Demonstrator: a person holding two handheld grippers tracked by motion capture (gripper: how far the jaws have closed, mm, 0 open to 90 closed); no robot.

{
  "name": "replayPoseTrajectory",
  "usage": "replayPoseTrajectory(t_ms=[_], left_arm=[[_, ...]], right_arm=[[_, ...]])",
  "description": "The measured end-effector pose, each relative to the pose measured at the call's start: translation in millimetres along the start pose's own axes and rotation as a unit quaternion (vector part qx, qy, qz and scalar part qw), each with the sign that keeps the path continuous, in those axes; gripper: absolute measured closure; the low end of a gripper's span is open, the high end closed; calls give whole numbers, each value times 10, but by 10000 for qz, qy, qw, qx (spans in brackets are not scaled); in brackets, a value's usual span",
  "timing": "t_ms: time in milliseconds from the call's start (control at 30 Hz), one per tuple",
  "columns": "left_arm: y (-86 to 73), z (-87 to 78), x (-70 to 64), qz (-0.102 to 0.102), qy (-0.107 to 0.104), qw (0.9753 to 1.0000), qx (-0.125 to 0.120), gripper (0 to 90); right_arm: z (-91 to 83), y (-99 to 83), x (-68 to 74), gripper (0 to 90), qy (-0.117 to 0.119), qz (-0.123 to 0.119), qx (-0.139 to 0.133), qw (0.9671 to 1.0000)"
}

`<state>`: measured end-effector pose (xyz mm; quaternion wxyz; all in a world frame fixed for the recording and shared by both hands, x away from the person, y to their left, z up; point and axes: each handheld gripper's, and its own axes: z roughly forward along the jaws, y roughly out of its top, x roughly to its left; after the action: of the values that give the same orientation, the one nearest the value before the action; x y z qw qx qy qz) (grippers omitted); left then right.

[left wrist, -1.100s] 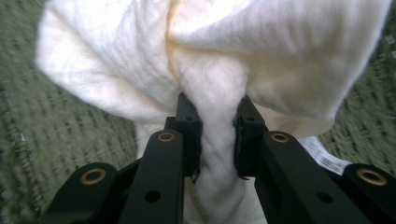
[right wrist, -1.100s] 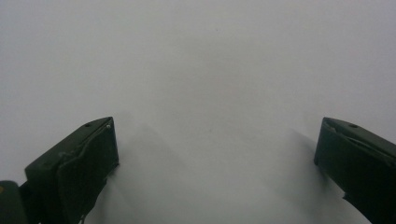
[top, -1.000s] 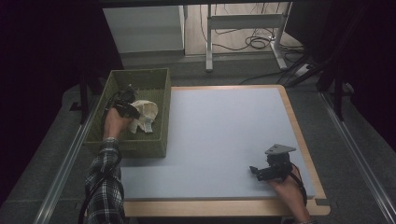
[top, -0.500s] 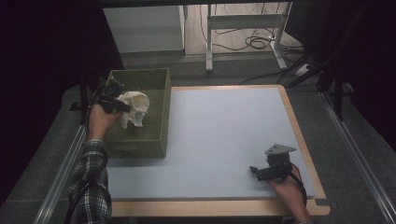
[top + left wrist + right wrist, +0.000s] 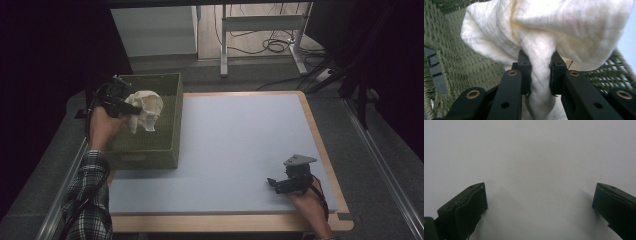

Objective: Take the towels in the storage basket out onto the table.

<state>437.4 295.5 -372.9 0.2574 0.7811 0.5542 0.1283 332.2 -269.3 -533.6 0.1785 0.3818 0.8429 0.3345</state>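
My left gripper (image 5: 121, 103) squeezes the cloth (image 5: 145, 109), lifted over the basket (image 5: 165, 145) at upper left. My right gripper (image 5: 280, 184) waits with jaws apart, lower right. Next I think I carry the cloth to the worktop (image 5: 240, 140).

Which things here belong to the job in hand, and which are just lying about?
In the job:
- left gripper, shut on the white cloth
- green basket under the cloth

Not in use:
- right gripper, open, low over the blue mat
- cables on the floor
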Motion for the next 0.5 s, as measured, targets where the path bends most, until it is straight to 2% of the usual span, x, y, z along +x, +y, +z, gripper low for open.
replayPoseTrajectory(t_ms=[67,200,500], left_arm=[[12,-92,-44,56,-63,9999,-81,759],[26,-173,-108,138,-163,9997,-152,758],[100,-252,-288,339,-309,9987,-216,752]], right_arm=[[0,0,0,0,0,0,0,10000],[0,0,0,0,-1,-2,-1,10000],[1,0,1,0,0,3,-2,10000]])
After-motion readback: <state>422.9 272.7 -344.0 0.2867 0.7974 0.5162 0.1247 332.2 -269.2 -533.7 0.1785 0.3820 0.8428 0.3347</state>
